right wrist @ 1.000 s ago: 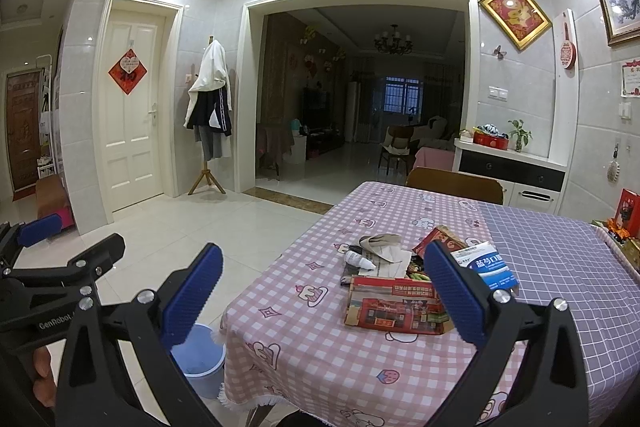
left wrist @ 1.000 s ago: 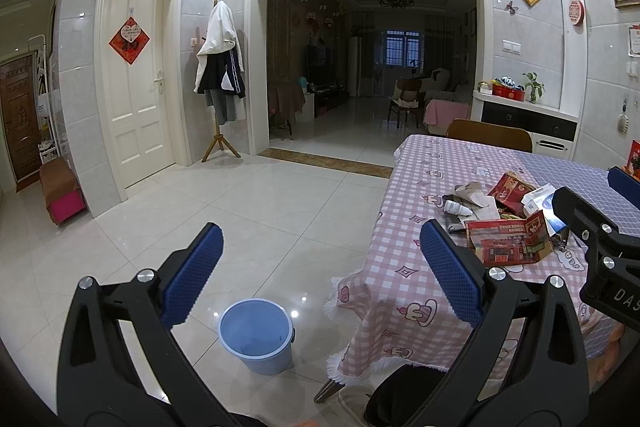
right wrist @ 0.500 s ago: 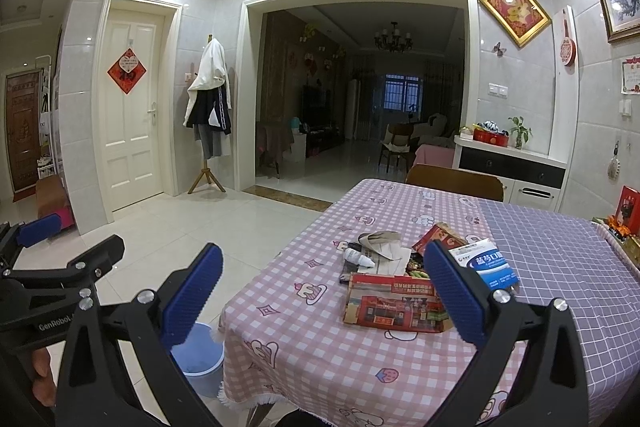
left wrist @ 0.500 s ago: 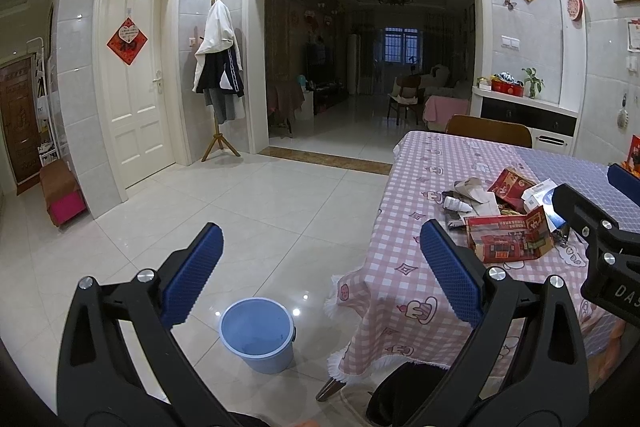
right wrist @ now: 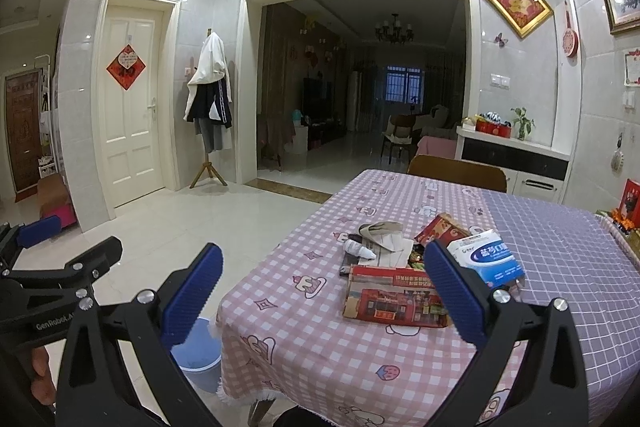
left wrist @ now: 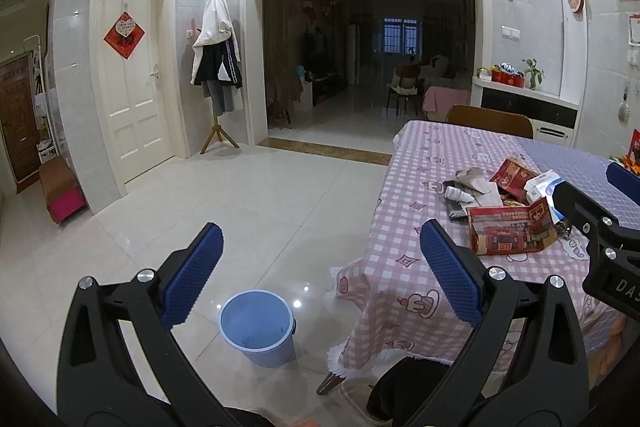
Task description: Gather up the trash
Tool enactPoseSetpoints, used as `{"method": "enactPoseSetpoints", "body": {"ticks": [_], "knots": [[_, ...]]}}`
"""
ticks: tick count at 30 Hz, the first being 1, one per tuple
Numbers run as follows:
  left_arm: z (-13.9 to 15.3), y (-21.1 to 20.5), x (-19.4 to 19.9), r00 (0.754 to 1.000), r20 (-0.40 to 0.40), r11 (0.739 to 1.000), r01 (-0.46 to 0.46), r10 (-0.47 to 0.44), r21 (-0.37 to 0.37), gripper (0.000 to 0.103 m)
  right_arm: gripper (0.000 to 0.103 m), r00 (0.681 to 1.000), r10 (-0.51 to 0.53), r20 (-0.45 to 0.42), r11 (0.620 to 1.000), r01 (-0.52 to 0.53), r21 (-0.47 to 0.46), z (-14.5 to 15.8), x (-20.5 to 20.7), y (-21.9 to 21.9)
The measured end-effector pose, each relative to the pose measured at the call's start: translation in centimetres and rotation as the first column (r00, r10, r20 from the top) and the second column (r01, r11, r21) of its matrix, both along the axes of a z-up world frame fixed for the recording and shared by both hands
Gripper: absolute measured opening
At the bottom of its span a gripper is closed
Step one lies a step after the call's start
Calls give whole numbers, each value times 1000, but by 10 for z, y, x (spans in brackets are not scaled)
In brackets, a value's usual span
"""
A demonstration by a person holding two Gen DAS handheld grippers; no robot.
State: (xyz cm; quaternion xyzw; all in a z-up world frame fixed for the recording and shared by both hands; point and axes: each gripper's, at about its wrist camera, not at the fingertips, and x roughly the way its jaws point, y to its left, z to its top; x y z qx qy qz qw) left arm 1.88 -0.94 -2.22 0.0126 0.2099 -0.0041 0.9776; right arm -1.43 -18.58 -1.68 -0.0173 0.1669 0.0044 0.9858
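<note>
Both the left gripper (left wrist: 320,267) and the right gripper (right wrist: 322,287) are held with jaws spread wide, nothing between them. The trash (right wrist: 400,267) is piled on the counter (right wrist: 320,339); a bucket (left wrist: 258,327) is seen on the floor beside the counter's corner.

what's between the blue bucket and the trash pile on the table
Left wrist view: between the blue bucket and the trash pile, only bare tablecloth and its hanging edge.

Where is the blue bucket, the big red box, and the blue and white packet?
blue bucket (left wrist: 256,327), left wrist view, on its inner wall.
big red box (right wrist: 394,297), right wrist view, on its printed top face.
blue and white packet (right wrist: 490,259), right wrist view, on its blue label.
</note>
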Motion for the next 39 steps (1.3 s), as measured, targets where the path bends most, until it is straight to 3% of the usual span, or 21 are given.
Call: {"method": "enactPoseSetpoints", "body": {"ticks": [5,13,22,30,31,32,36,37,38,39], "knots": [[-9,-12,15,999,-36,1000,14,-13,25,97,99,1000,1,-23,999,0,47,-7,13,-17],[-32,-48,45,988,-119,994,106,-101,35,97,99,988,-125,-93,986,134,95,-33,36,-77],[-66,-130,81,935,-236,959,281,-264,38,97,99,946,-228,-230,954,264,143,-90,55,-150],[-81,-172,108,914,-293,950,309,-282,48,97,98,932,-198,-304,930,276,241,-129,99,-191],[-83,-173,112,913,-297,951,305,-279,46,97,93,928,-195,-316,929,278,245,-133,107,-193],[-83,-173,114,913,-301,952,303,-277,45,97,80,926,-184,-328,926,275,258,-138,114,-197],[-84,-171,126,915,-310,958,283,-257,41,97,46,907,-96,-410,905,251,344,-157,141,-206],[-85,-170,129,916,-311,959,279,-254,39,97,24,907,-71,-415,905,234,356,-160,146,-206],[-85,-170,133,916,-312,961,276,-251,35,97,10,910,-64,-409,909,223,354,-159,148,-205],[-84,-169,136,916,-312,961,274,-251,31,97,10,919,-64,-389,916,208,342,-156,147,-204]]}}
